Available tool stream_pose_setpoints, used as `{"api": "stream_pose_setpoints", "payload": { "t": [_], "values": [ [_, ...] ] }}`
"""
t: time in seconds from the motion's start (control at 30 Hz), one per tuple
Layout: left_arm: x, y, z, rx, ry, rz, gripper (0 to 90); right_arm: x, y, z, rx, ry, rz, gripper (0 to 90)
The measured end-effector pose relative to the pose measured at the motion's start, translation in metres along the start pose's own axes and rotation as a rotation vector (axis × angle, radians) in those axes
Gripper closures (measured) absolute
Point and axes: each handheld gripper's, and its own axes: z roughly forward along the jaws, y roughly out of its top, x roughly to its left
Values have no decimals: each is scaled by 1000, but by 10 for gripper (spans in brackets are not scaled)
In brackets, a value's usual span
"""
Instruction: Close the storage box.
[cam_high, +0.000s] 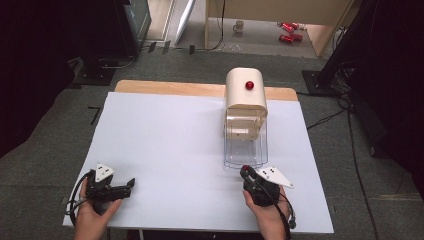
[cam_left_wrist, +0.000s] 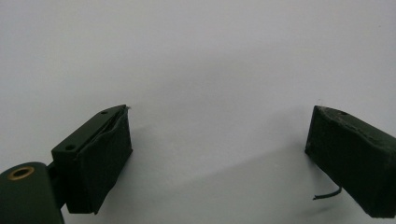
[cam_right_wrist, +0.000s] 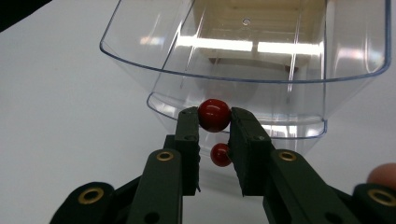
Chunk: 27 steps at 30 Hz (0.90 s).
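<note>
- Two risks stood out, in my judgement: the right gripper (cam_right_wrist: 214, 122) pinched a small, glossy red knob (cam_right_wrist: 214, 115) only at its very tips, so the round knob could have squirted out under a slightly skewed pull.
- The clear drawer (cam_right_wrist: 243, 51) carrying that knob looked light, and so did its cream cabinet (cam_high: 245, 90); a hard or off-line tug might have dragged or tipped the whole unit across the white table (cam_high: 165, 150), since nothing braced it.
- Its jaws were closed onto the knob from both sides, with the ball caught between the pads at their upper ends; the second red ball (cam_right_wrist: 219, 155) lower in the gap looked like its reflection, though I could not be certain.
- From the high view, the drawers stood pulled out toward the person, their front edge just ahead of the right hand (cam_high: 267, 210), right of the table's middle; another red knob (cam_high: 249, 85) sat on the cabinet's top.
- Well apart, near the table's left front corner, the left gripper (cam_left_wrist: 219, 140) rested over bare surface, jaws spread wide and holding nothing.
</note>
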Motion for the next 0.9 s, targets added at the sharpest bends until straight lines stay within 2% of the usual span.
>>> {"api": "stream_pose_setpoints", "payload": {
  "t": [0.37,0.9],
  "values": [
    [0,0,0,0,0,0,68,0,12,-9,-34,12,11,750],
    [0,0,0,0,0,0,68,0,27,-4,-48,21,14,750]
  ]
}}
